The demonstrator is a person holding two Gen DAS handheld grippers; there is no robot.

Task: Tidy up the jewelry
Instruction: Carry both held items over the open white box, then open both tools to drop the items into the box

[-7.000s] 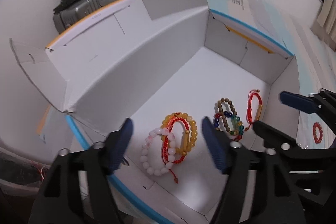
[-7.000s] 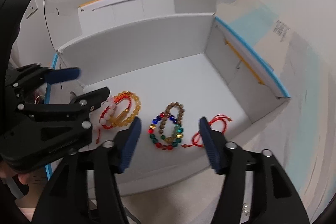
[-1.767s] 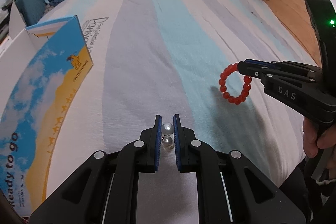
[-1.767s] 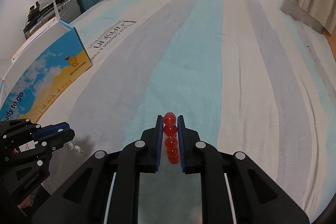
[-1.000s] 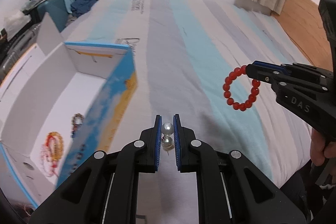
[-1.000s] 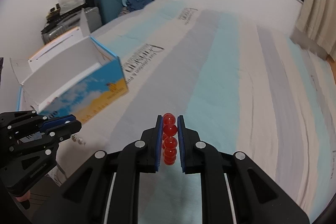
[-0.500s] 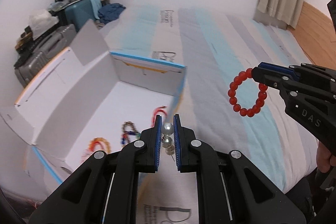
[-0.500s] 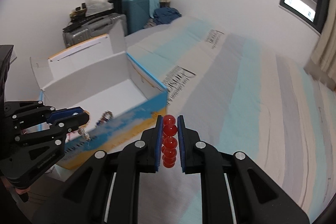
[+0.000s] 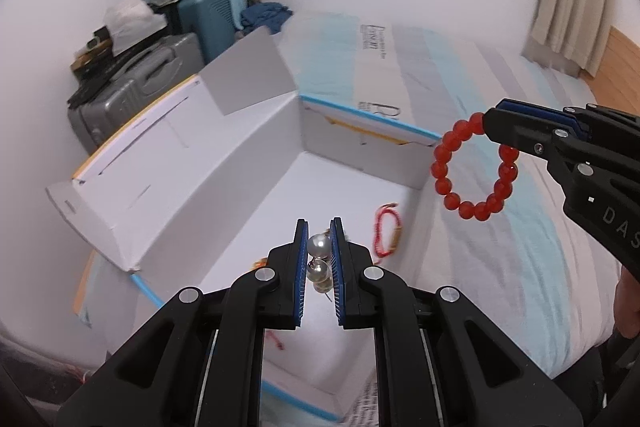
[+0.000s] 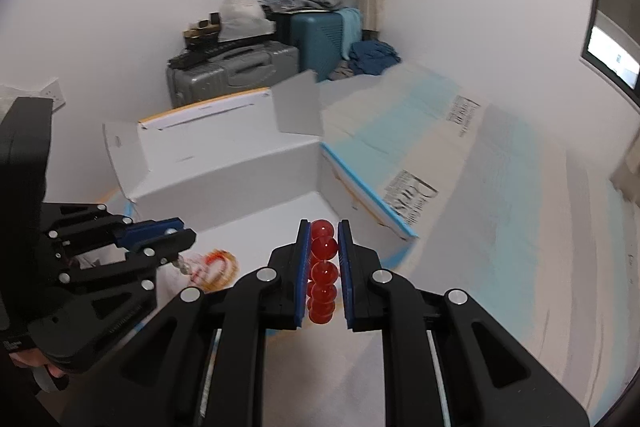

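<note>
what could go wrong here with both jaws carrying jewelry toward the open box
1. The small silver pearl piece is pinched near the left gripper tips and could slip out.
2. The red bead bracelet hangs from the right gripper near the white cardboard box edge; released early, it may land on the striped bedsheet.

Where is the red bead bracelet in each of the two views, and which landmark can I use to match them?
Left wrist view: the red bead bracelet hangs at the right from the right hand-held gripper.
Right wrist view: it sits at the lower centre, edge-on between the pads.
Shared landmark: the open white box, with the grey suitcase behind it.
</note>
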